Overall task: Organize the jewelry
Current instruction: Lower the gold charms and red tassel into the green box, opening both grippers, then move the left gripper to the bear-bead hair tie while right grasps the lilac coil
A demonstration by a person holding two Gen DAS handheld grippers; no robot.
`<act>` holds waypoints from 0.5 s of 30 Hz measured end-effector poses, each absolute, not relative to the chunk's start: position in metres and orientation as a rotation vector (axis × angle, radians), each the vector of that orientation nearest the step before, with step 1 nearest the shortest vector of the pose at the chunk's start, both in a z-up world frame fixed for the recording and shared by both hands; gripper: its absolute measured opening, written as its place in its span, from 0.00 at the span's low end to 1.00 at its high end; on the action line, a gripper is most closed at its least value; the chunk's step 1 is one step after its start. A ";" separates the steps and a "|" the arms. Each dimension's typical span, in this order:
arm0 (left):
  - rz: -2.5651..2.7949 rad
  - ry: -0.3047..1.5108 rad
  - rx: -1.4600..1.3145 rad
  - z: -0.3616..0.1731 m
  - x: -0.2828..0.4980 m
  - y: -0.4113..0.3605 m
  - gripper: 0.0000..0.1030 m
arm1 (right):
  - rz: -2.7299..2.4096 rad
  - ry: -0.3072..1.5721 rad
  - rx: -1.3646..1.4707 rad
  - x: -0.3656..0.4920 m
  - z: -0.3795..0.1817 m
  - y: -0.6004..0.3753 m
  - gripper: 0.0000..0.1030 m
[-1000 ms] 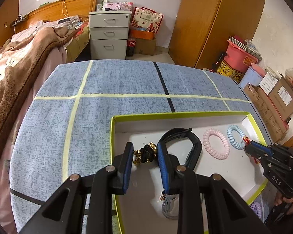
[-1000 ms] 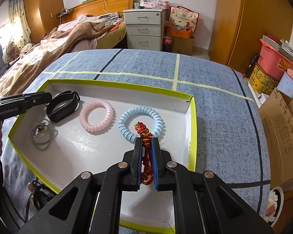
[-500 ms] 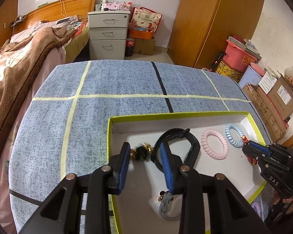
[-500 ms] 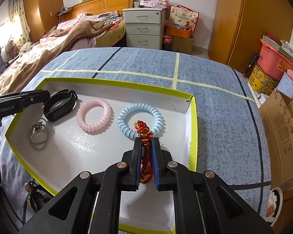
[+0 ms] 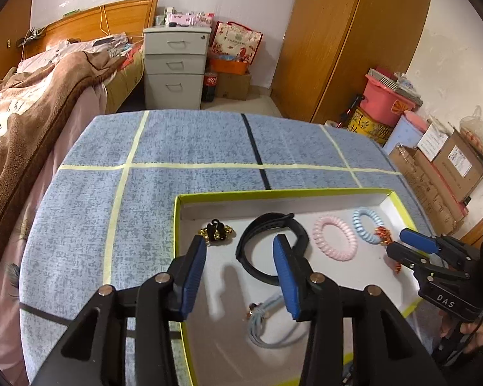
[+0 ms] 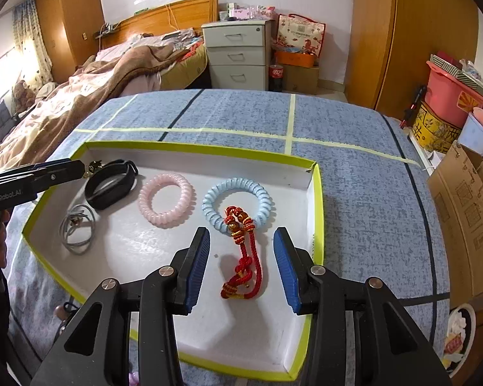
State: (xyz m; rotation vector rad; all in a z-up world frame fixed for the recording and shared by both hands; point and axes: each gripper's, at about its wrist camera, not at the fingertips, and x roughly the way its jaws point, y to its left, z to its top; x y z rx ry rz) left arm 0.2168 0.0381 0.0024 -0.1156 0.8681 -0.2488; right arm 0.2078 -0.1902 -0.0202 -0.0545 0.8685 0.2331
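Between your two spread grippers, jewelry lies loose in the green-rimmed tray.

Ahead of your left gripper, whose fingers stand wide apart holding nothing, the black-and-gold charm sits just beyond the left fingertip, with the black band by the right one and the grey cord loop under it. Further right lie the pink coil bracelet and the blue coil bracelet. Your right gripper is also spread and empty; the red knotted cord lies on the tray floor between its fingers, its beaded end overlapping the blue coil.
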 end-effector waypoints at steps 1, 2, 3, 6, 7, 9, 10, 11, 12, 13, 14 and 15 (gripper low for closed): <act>-0.247 0.858 -0.116 0.005 0.213 0.039 0.44 | 0.234 0.861 -0.049 0.205 -0.018 -0.191 0.41; -0.244 0.849 -0.118 0.009 0.209 0.039 0.45 | 0.235 0.853 -0.045 0.202 -0.015 -0.192 0.41; -0.241 0.836 -0.118 0.012 0.203 0.040 0.45 | 0.237 0.848 -0.044 0.199 -0.013 -0.192 0.41; -0.242 0.812 -0.119 0.020 0.188 0.043 0.47 | 0.238 0.830 -0.046 0.185 -0.006 -0.193 0.41; -0.245 0.801 -0.121 0.023 0.181 0.045 0.47 | 0.237 0.825 -0.045 0.182 -0.004 -0.193 0.41; -0.238 0.791 -0.125 0.026 0.172 0.048 0.47 | 0.241 0.808 -0.038 0.171 0.001 -0.195 0.41; -0.233 0.783 -0.122 0.027 0.166 0.050 0.47 | 0.244 0.803 -0.036 0.167 0.003 -0.196 0.41; -0.234 0.778 -0.121 0.028 0.160 0.051 0.48 | 0.247 0.801 -0.036 0.163 0.004 -0.196 0.41; -0.235 0.774 -0.126 0.029 0.156 0.051 0.48 | 0.248 0.800 -0.040 0.158 0.005 -0.196 0.41; -0.241 0.768 -0.129 0.029 0.149 0.052 0.48 | 0.249 0.796 -0.044 0.152 0.006 -0.196 0.41; -0.248 0.769 -0.130 0.029 0.145 0.052 0.48 | 0.255 0.795 -0.044 0.148 0.006 -0.196 0.41; -0.252 0.767 -0.130 0.028 0.139 0.053 0.49 | 0.263 0.797 -0.041 0.143 0.006 -0.196 0.41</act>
